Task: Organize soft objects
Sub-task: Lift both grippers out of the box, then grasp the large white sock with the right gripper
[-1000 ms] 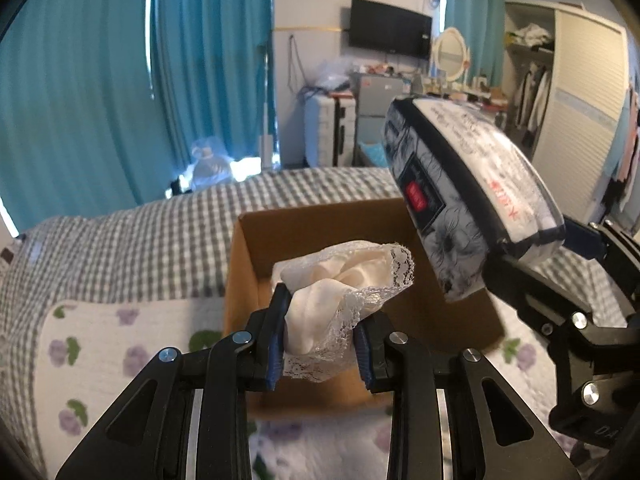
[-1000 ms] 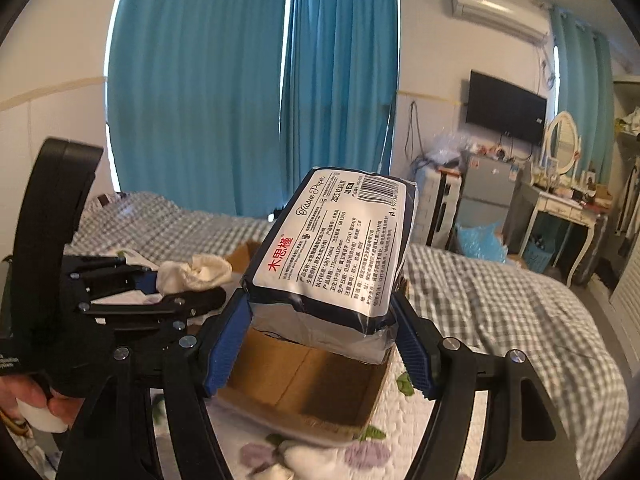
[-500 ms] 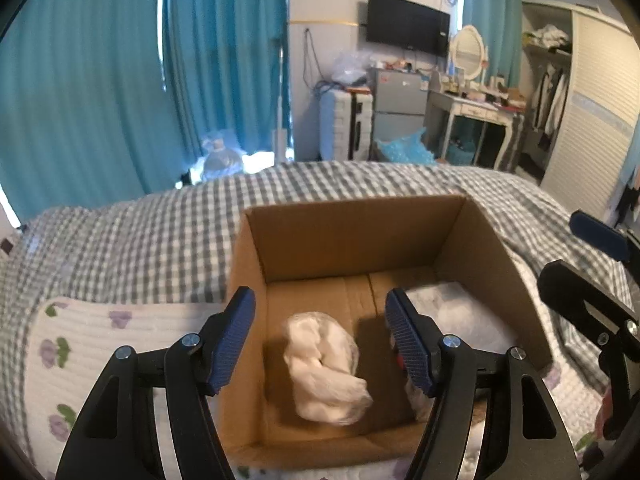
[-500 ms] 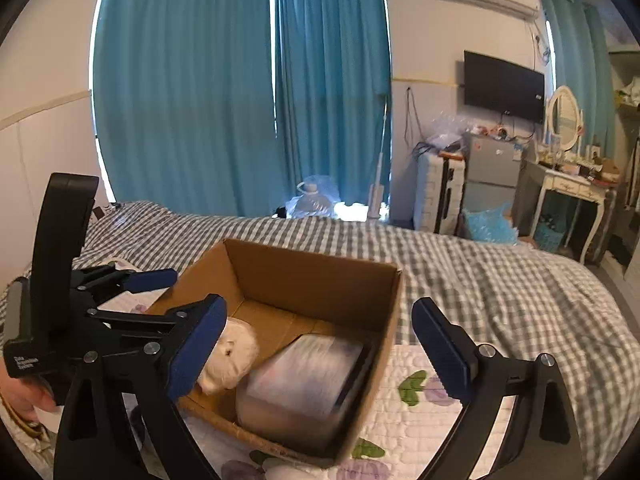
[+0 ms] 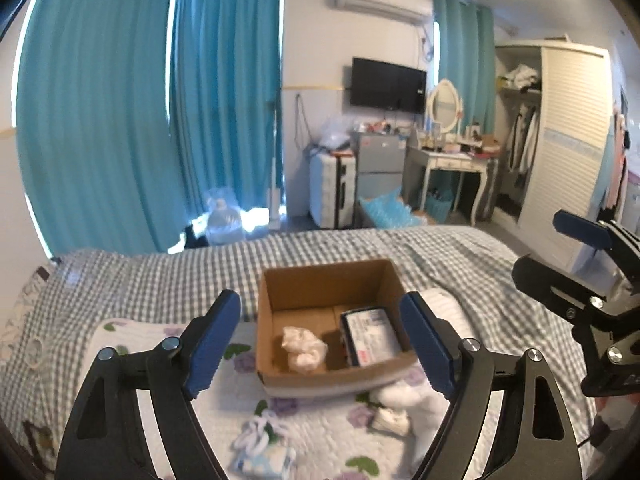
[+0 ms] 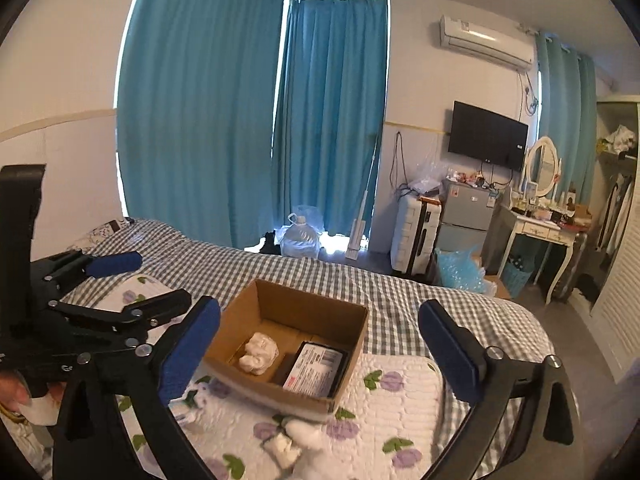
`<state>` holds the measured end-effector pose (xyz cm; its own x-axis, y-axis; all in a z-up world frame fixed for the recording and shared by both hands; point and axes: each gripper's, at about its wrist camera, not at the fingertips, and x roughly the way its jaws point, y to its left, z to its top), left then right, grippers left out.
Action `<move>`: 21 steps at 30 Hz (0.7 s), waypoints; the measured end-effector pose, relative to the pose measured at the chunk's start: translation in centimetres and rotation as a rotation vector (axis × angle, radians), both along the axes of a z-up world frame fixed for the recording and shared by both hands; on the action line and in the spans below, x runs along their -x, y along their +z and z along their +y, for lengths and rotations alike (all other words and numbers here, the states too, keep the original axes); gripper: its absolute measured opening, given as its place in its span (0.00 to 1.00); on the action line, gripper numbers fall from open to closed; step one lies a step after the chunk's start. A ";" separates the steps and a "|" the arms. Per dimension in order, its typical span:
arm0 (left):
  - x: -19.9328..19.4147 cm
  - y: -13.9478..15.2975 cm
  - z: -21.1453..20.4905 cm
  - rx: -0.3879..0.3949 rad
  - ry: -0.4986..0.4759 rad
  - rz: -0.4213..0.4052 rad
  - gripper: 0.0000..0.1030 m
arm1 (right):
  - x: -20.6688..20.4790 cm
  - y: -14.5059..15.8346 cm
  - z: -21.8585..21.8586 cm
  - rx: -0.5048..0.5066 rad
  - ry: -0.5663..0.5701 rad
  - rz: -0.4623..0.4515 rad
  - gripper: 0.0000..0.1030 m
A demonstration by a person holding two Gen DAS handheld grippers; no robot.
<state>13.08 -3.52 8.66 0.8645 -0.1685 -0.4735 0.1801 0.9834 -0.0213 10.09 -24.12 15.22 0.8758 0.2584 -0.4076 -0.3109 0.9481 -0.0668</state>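
An open cardboard box (image 5: 280, 292) (image 6: 352, 320) stands on a floral quilt (image 5: 160, 336) on the bed. Inside lie a crumpled white lace cloth (image 5: 303, 347) (image 6: 259, 353) at the left and a tissue pack (image 5: 372, 334) (image 6: 316, 368) at the right. My left gripper (image 5: 320, 344) is open and empty, held back above the box. My right gripper (image 6: 320, 356) is open and empty, also back from the box; it shows at the right edge of the left wrist view (image 5: 576, 280). White soft items (image 5: 400, 404) (image 6: 300, 440) lie on the quilt in front of the box.
A small white and blue bundle (image 5: 260, 444) lies on the quilt near me. The bed has a grey checked cover (image 5: 160, 280). Teal curtains (image 6: 200, 120), a water jug (image 6: 298, 236), a suitcase (image 6: 416, 236), a dresser (image 6: 540, 236) and a wardrobe (image 5: 568, 152) stand beyond.
Both grippers opened and dropped the lace cloth and the tissue pack into the box. Both have since pulled back and up, away from the box.
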 end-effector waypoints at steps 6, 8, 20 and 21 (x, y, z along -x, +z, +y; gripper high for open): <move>4.7 -0.3 0.9 0.008 0.004 -0.021 0.81 | 4.2 -1.2 -0.2 0.054 0.005 0.049 0.99; 5.4 -1.2 1.2 0.014 0.017 -0.006 0.81 | 4.5 -2.6 -0.2 0.068 0.009 0.086 0.99; 5.1 -12.7 -0.5 -0.029 0.049 0.153 0.81 | 0.8 -19.1 -1.8 0.141 -0.039 0.462 0.99; 4.6 -13.5 -0.8 -0.024 0.045 0.172 0.81 | 0.2 -20.3 -2.0 0.148 -0.043 0.484 0.99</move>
<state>8.44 -4.28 -4.86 0.7770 -0.1188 -0.6182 0.1318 0.9910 -0.0248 9.89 -26.16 -5.09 0.5858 0.1354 -0.7990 -0.3005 0.9520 -0.0590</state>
